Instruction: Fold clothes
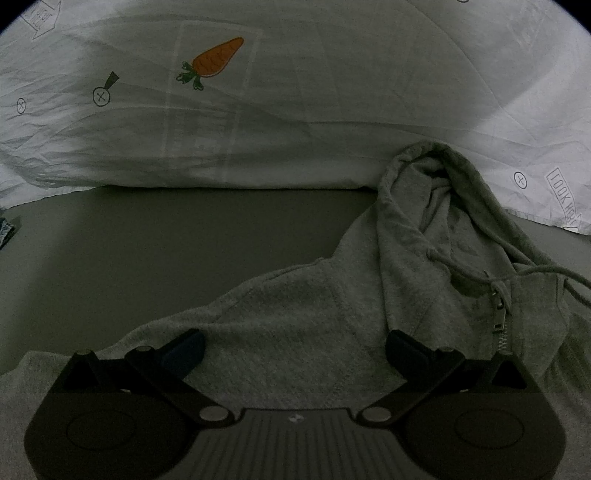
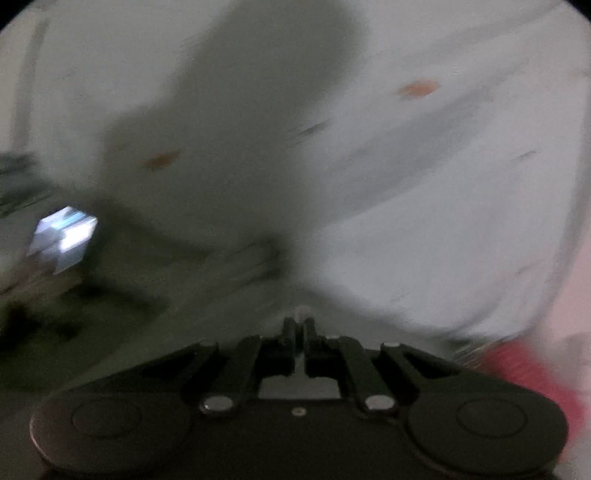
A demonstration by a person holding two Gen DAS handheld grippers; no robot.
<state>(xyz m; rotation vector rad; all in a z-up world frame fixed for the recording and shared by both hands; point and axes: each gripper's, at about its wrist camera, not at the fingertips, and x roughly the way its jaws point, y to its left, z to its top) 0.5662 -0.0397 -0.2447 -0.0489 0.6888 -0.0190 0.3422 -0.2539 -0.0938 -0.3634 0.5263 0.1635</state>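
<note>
Left gripper point(image 1: 293, 345): fingers wide apart, low over the hoodie, holding nothing.
Right gripper point(image 2: 299, 328): fingers together; view is blurred, nothing visible between them.
Hoodie point(image 1: 295, 306): grey, lies on the dark bed, hood point(image 1: 439, 206) against the white quilt point(image 1: 332, 92).

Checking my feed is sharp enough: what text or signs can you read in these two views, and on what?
"LOOK HERE": arrow label on the white printed sheet, right edge.
"...HERE": partly cut-off arrow label, top left of the sheet.
Circled cross marks, no words.
Grey zip hoodie: no text.
Right wrist view: too blurred to read.
</note>
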